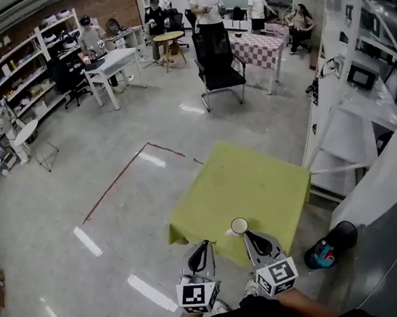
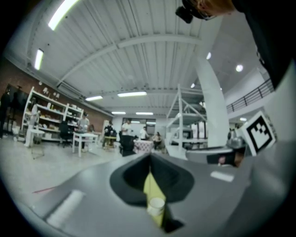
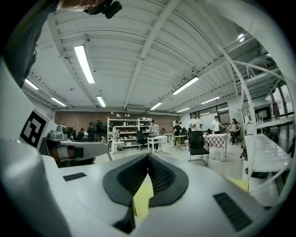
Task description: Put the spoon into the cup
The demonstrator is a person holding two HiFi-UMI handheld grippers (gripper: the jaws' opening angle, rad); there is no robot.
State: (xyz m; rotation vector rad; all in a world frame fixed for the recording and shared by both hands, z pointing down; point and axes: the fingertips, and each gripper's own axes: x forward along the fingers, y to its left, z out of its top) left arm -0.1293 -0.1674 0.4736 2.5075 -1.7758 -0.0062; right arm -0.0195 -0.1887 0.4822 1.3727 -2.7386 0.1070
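Yellow-green table [image 1: 260, 182] | white cup [image 1: 239, 225] upright, near front edge

Square bench under yellow-green cloth [image 1: 260, 182] standing on grey floor [image 1: 117, 202]; black office chair [image 1: 219, 70] sitting beyond, checkered-cloth table [image 1: 260, 49] alongside.

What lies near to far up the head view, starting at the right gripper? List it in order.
right gripper → cup → black chair → checkered table
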